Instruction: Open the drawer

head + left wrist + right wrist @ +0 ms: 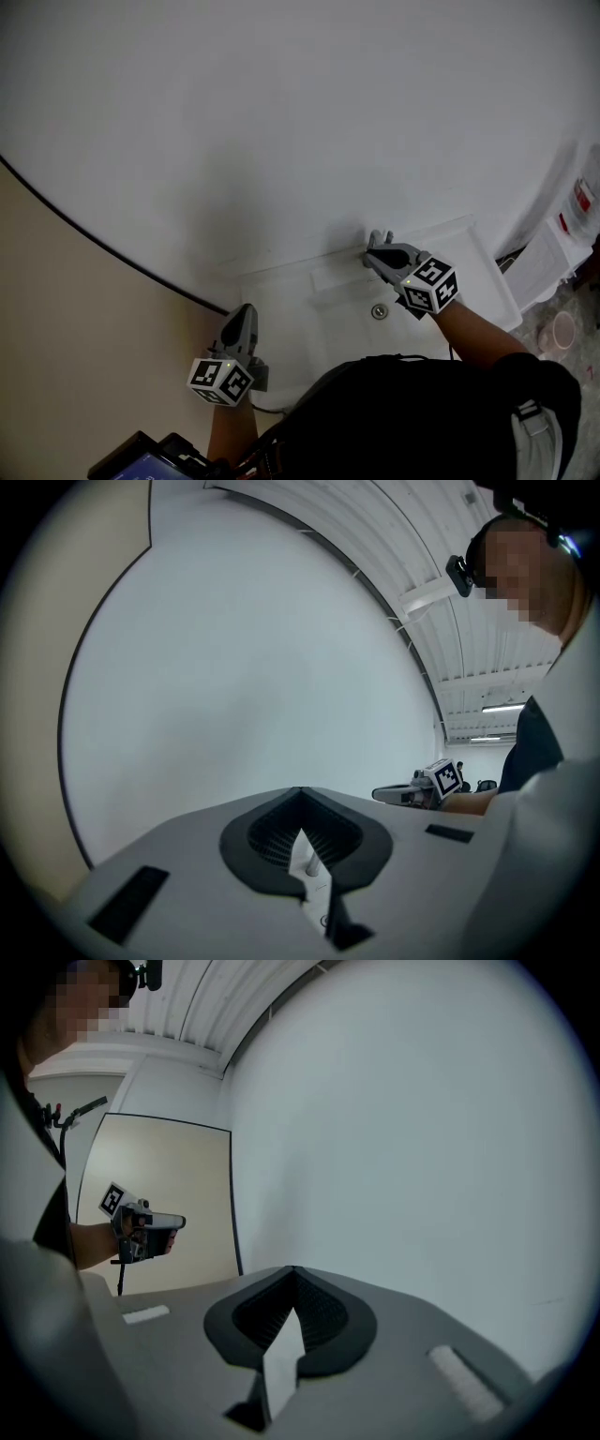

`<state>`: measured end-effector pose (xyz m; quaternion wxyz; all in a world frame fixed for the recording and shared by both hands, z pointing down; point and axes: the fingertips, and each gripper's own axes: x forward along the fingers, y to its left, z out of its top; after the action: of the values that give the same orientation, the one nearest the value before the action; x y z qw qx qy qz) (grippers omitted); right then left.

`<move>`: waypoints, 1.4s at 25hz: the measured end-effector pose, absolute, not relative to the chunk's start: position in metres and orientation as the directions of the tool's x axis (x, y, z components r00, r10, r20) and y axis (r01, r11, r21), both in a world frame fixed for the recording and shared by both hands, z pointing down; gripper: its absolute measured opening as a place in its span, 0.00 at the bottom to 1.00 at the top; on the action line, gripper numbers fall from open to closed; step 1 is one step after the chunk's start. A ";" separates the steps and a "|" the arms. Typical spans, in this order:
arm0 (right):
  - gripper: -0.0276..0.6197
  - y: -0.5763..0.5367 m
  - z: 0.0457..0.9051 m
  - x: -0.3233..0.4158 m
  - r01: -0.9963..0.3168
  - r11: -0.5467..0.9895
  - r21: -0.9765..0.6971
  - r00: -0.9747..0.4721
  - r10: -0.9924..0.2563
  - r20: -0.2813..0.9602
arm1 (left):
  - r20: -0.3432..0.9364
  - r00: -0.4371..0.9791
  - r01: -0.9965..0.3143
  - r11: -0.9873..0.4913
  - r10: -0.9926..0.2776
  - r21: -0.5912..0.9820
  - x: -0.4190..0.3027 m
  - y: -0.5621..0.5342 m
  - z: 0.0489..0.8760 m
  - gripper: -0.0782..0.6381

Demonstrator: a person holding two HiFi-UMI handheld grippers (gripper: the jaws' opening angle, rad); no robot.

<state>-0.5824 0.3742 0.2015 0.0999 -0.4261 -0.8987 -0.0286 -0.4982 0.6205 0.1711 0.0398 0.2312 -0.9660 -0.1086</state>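
In the head view I see the white drawer (323, 305) low in the picture, standing against the white wall (281, 112). It has a small round metal fitting (379, 311) on its upper face. The right tongs (379, 242) are over the drawer, with their tips at its far edge, just beside the wall. The left tongs (245, 311) hang at the drawer's left edge, well apart from the right ones. I cannot tell if the drawer is pulled out.

In the left gripper view the jaws are pressed together at the tip and they hold nothing. In front of them is only the wall, and the right tongs show small at the right side.

In the right gripper view the jaws are also closed together, with nothing between them. They face the bare wall, and the left tongs show at the left side.
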 end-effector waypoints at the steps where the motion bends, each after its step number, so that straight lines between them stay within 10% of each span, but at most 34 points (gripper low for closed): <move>1: 0.04 0.376 0.200 -0.581 0.775 0.631 -0.035 -0.613 0.765 0.201 | 0.025 -0.892 -0.435 0.871 -0.452 0.229 -0.497 0.622 0.170 0.10; 35: 0.04 0.360 0.202 -0.564 0.770 0.637 0.011 -0.626 0.754 0.200 | 0.022 -0.876 -0.463 0.853 -0.481 0.240 -0.487 0.615 0.166 0.10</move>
<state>-0.5637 0.3596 0.2020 0.0887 -0.4231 -0.9005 -0.0477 -0.4869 0.6152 0.1658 0.0407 0.2454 -0.9618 -0.1143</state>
